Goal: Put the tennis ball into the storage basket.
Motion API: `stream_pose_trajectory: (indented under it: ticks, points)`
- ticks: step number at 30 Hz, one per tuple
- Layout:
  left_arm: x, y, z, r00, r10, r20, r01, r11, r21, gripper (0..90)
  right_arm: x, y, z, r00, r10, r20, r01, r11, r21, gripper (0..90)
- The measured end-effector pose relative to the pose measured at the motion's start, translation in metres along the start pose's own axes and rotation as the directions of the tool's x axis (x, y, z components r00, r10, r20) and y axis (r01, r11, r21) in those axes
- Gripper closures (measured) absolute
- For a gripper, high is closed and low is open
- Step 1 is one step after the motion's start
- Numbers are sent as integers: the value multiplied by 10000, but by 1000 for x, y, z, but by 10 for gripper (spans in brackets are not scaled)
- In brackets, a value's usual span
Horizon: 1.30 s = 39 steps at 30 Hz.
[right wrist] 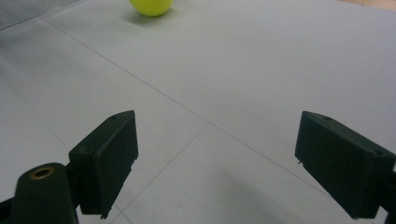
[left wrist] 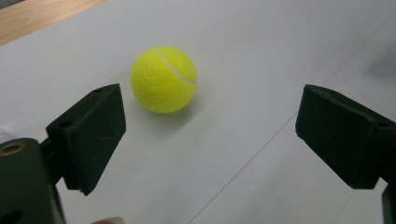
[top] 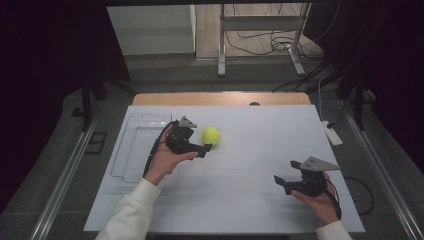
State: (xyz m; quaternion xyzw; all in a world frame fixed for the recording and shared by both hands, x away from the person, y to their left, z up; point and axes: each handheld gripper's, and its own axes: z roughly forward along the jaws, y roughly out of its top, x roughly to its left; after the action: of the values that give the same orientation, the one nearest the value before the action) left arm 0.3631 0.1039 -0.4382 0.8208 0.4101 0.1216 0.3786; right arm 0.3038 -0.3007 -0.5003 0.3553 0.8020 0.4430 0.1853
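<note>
Ball: a fuzzy yellow-green tennis ball (top: 211, 135) with a pale curved seam lies on the white sheet covering the table (top: 250, 200), toward the left of its middle, just right of the left gripper.
Left gripper: the black hand-held left gripper (top: 206, 148) is held low over the sheet, its tips just beside the ball; whether they touch it I cannot tell from the high view.
Left gripper state: released; in the left gripper view its two black jaws stand wide apart, and the ball (left wrist: 163, 79) sits ahead of them, nearer the left jaw, not between the pads.
Right gripper: the black hand-held right gripper (top: 281, 181) with a grey three-cornered plate on top sits near the sheet's right front, well apart from the ball.
Right gripper state: released, jaws spread wide over bare sheet; the ball (right wrist: 150, 6) shows far off at the top edge of its view.
Tray: a clear plastic rectangular tray (top: 131, 165) lies along the sheet's left edge, just left of the left hand (top: 165, 160).
</note>
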Motion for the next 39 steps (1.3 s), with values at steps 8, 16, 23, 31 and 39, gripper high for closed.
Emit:
stream_pose_trajectory:
  ticks: [8,16,23,31,39]
  points:
    - [3,6,7,10000,-38,4,38,9999,112,94,0,0,0,10000,-26,1,26,10000,27,138]
    - [6,11,15,9998,-194,14,194,9995,254,94,0,0,0,10000,-15,-3,15,10000,16,138]
    - [10,13,21,9996,-291,2,291,9989,355,95,0,0,0,10000,-16,8,16,10000,18,138]
    - [12,18,24,9994,-338,-12,338,9985,432,95,0,0,0,10000,-7,13,7,10000,39,138]
    - [14,24,31,9994,-353,1,352,9977,578,95,0,0,1,10000,0,19,0,10000,91,139]
